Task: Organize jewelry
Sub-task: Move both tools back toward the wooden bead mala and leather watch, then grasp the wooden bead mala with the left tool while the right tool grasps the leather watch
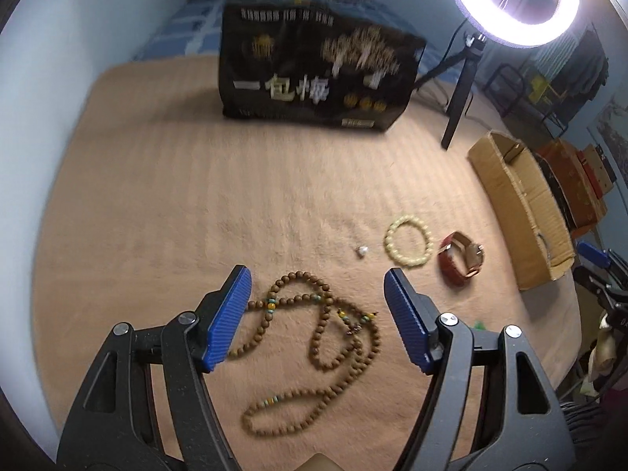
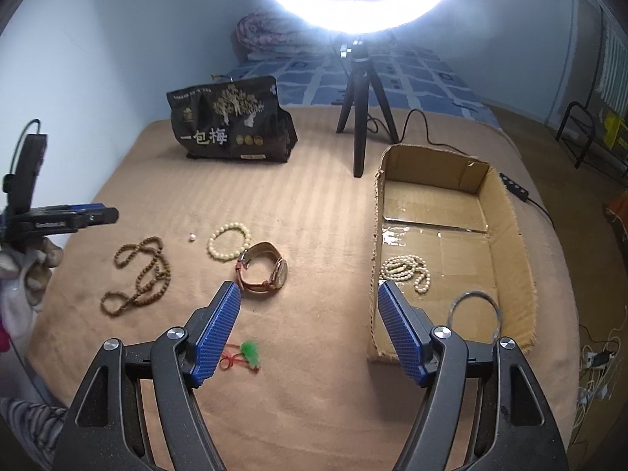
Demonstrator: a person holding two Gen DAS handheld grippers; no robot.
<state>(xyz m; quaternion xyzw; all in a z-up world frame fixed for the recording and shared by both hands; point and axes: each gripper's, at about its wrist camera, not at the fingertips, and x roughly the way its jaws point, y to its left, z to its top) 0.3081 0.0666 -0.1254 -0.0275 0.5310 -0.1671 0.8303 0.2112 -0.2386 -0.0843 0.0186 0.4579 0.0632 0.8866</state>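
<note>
A long brown bead necklace lies in loops on the tan blanket. My left gripper hangs open just above it, the pads on either side of its upper loops and touching nothing. Further right lie a small white bead, a cream bead bracelet and a brown-strapped watch. My right gripper is open and empty over the blanket, between the watch and the cardboard box. The box holds a white pearl necklace and a silver bangle. A green charm on red string lies under the right gripper's left finger.
A black snack bag stands at the back of the blanket. A ring light on a tripod stands beside the box, its cable trailing right. A person's gloved hand shows at the left edge. The blanket drops off on the right.
</note>
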